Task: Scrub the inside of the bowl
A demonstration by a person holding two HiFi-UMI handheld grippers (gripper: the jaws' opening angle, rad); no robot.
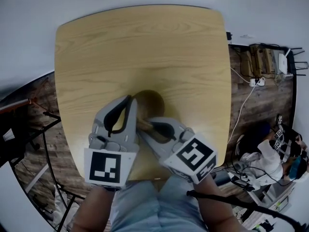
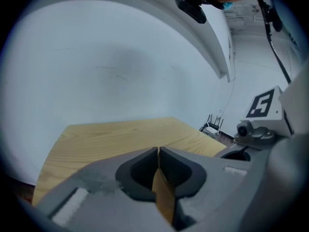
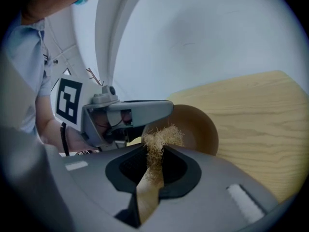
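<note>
A brown bowl (image 1: 150,98) sits on the wooden table (image 1: 145,42), just ahead of both grippers. My left gripper (image 1: 130,103) is shut on the bowl's near-left rim, which shows as a thin brown edge (image 2: 162,197) between its jaws (image 2: 158,152). My right gripper (image 1: 147,125) is shut on a tuft of pale fibre scrubber (image 3: 159,138), held at the bowl's near rim. In the right gripper view the bowl (image 3: 195,127) tilts its hollow toward me, with the left gripper (image 3: 126,114) across its left side. The scrubber's tip (image 1: 144,124) is mostly hidden in the head view.
The table's front edge runs just beneath the grippers, near my lap (image 1: 145,202). On the dark wood floor to the right lie a white cable and power strip (image 1: 256,82) and some gear (image 1: 270,153). A black metal frame (image 1: 48,129) stands at the left.
</note>
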